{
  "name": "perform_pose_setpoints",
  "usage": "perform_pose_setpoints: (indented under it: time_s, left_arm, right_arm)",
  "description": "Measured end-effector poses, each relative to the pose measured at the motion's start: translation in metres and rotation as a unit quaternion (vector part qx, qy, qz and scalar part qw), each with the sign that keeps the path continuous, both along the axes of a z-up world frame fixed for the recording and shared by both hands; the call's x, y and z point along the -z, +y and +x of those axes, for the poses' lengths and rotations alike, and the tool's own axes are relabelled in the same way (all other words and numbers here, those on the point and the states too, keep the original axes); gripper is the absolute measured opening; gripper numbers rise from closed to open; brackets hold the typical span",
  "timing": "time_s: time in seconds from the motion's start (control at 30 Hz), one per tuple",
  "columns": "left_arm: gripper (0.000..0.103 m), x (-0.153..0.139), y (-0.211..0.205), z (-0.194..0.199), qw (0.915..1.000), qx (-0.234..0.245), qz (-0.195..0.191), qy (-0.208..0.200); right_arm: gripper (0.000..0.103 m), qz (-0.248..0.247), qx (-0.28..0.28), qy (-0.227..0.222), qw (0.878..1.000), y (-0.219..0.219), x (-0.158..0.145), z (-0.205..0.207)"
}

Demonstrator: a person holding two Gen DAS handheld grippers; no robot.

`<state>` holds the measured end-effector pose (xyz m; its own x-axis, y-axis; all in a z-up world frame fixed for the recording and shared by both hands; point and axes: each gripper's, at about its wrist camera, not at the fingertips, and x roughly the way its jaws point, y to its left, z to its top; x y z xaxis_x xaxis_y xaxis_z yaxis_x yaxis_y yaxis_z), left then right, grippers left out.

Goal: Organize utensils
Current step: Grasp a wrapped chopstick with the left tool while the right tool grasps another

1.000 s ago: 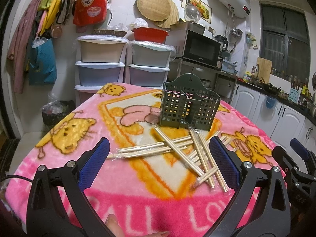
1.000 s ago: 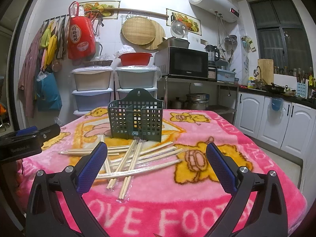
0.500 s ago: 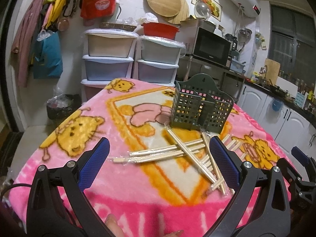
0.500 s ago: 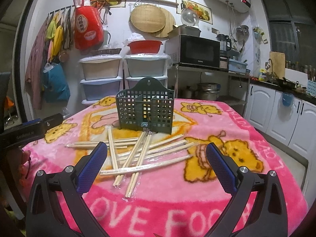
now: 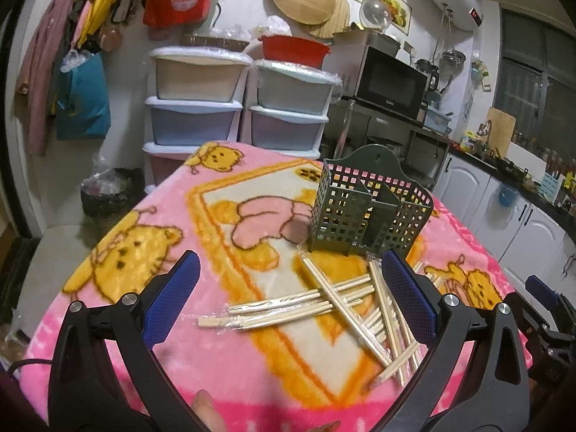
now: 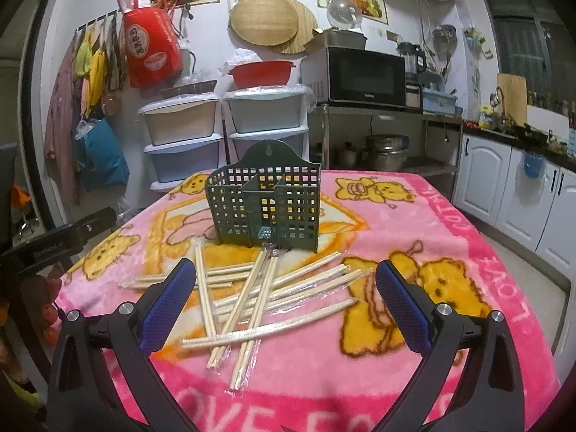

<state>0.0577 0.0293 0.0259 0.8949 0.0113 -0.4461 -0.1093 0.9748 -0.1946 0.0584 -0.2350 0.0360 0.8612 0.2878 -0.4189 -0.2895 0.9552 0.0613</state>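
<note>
Several plastic-wrapped wooden chopsticks [image 5: 316, 306] [image 6: 266, 295] lie crossed in a loose pile on the pink cartoon blanket [image 5: 151, 252] [image 6: 450, 237]. A dark green lattice utensil holder [image 5: 367, 212] [image 6: 266, 208] stands upright just behind the pile, with dividers inside and nothing visible in it. My left gripper [image 5: 288, 297] is open and empty, held above the near side of the pile. My right gripper [image 6: 286, 300] is open and empty, its blue pads [image 6: 169, 302] spread either side of the pile. The right gripper's body shows at the left view's right edge [image 5: 550, 320].
Stacked plastic drawers [image 5: 194, 108] [image 6: 187, 133], a red basin [image 6: 262, 72] and a microwave [image 6: 363, 75] stand beyond the table's far edge. White kitchen cabinets [image 6: 522, 183] run along the right. The left gripper's body [image 6: 61, 241] shows at the right view's left edge.
Both grippers have moved forward and lower toward the chopstick pile, which now looks larger and nearer. Both stay open. The chopsticks and holder have not moved.
</note>
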Motion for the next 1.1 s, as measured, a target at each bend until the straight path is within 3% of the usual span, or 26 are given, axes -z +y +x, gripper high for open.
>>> perform_pose_setpoints:
  time_s: [0.43, 0.8, 1.1]
  left_arm:
    - [0.093, -0.007, -0.006, 0.045, 0.9992, 0.030, -0.010, 0.026]
    - [0.093, 0.015, -0.020, 0.087, 0.9926, 0.079, -0.005, 0.093]
    - [0.093, 0.033, -0.014, 0.117, 0.9849, 0.100, -0.034, 0.137]
  right_arm:
    - [0.097, 0.012, 0.039, 0.078, 0.996, -0.022, 0.008, 0.047]
    - [0.097, 0.036, 0.054, 0.171, 0.983, -0.043, 0.037, 0.082]
    - [0.074, 0.056, 0.053, 0.237, 0.968, -0.045, 0.065, 0.102]
